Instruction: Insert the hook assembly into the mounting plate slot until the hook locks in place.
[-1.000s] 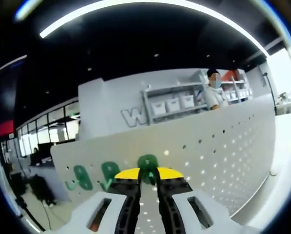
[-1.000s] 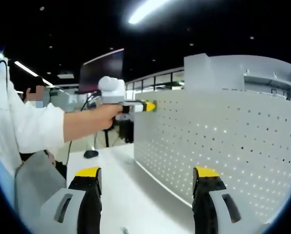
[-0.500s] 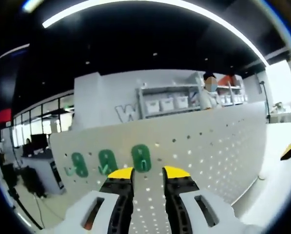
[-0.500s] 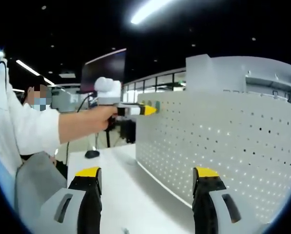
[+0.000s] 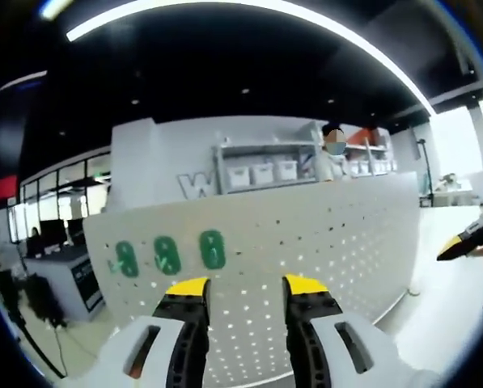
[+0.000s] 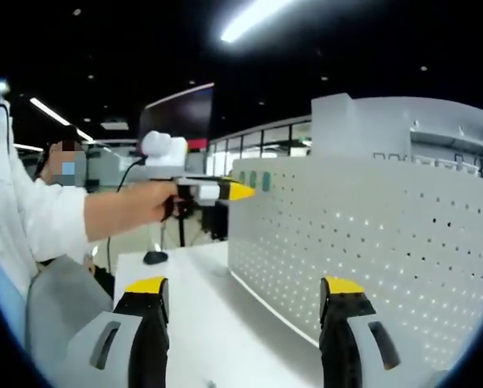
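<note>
My left gripper (image 5: 241, 284) gapes empty; 3 stiff, light green hooks (image 5: 212, 249) sit seated beyond its jaws; right gripper (image 6: 241, 289) gapes too.

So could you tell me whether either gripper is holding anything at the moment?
Nothing is held: the left gripper and right gripper are both open, facing the pegboard.
</note>
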Demonstrator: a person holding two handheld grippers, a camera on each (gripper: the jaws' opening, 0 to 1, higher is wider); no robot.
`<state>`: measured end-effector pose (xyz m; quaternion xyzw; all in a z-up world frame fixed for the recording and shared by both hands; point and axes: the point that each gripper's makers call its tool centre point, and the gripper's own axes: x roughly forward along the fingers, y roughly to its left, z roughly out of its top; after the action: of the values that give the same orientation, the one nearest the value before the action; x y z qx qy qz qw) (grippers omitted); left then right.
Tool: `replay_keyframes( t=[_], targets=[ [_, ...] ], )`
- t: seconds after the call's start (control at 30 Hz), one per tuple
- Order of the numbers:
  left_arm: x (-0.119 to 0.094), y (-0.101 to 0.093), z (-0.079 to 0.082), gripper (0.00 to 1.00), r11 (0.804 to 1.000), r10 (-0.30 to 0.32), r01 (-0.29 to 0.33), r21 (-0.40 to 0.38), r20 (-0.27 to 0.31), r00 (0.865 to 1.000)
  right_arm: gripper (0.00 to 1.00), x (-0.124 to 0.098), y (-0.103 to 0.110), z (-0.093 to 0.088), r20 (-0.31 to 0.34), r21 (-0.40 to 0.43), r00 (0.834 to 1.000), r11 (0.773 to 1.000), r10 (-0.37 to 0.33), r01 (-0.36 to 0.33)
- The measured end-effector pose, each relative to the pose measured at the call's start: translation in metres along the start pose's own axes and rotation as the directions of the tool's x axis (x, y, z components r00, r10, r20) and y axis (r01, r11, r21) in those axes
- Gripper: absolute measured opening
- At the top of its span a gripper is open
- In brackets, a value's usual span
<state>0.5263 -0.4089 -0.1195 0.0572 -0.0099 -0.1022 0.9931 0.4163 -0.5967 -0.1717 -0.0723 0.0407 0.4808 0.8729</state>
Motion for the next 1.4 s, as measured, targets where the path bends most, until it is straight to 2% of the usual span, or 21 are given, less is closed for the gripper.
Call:
replay_keyframes(
  t=[0.27,0.5,0.6,0.87,1.07,1.13,1.4],
  targets=[
    [-0.02,-0.009,-0.005,0.42,0.999,-0.031,0.031,-0.015,-0.007,0.999,0.77,-0.002,0.004,0.002,0.007,-0.004,1.0,1.0,0.001,-0.001],
    [-0.047,-0.023,-0.017,0.46,0.992,-0.115,0.114,-0.058,-0.02,0.993,0.77,-0.004,0.008,0.001,0.012,-0.003,1.0,1.0,0.007,-0.007],
    [-0.055,-0.026,-0.019,0.47,0.989,-0.13,0.128,-0.071,-0.018,0.991,0.77,-0.004,0.009,-0.001,0.007,-0.002,1.0,1.0,0.01,-0.01],
    [-0.085,-0.048,-0.036,0.49,0.969,-0.234,0.23,-0.086,-0.039,0.972,0.77,-0.002,0.015,-0.003,0.002,-0.001,1.0,1.0,0.027,-0.027],
    [-0.105,-0.059,-0.049,0.49,0.964,-0.25,0.245,-0.101,-0.044,0.967,0.77,-0.001,0.015,-0.007,-0.008,0.0,0.999,0.999,0.034,-0.034],
    [-0.111,-0.062,-0.051,0.49,0.966,-0.247,0.243,-0.084,-0.039,0.968,0.77,-0.001,0.016,-0.008,-0.011,0.0,0.999,0.999,0.037,-0.037],
    [-0.12,-0.071,-0.057,0.52,0.961,-0.265,0.259,-0.098,-0.045,0.963,0.77,-0.004,0.014,-0.009,-0.015,-0.003,0.999,0.999,0.036,-0.036]
  ],
)
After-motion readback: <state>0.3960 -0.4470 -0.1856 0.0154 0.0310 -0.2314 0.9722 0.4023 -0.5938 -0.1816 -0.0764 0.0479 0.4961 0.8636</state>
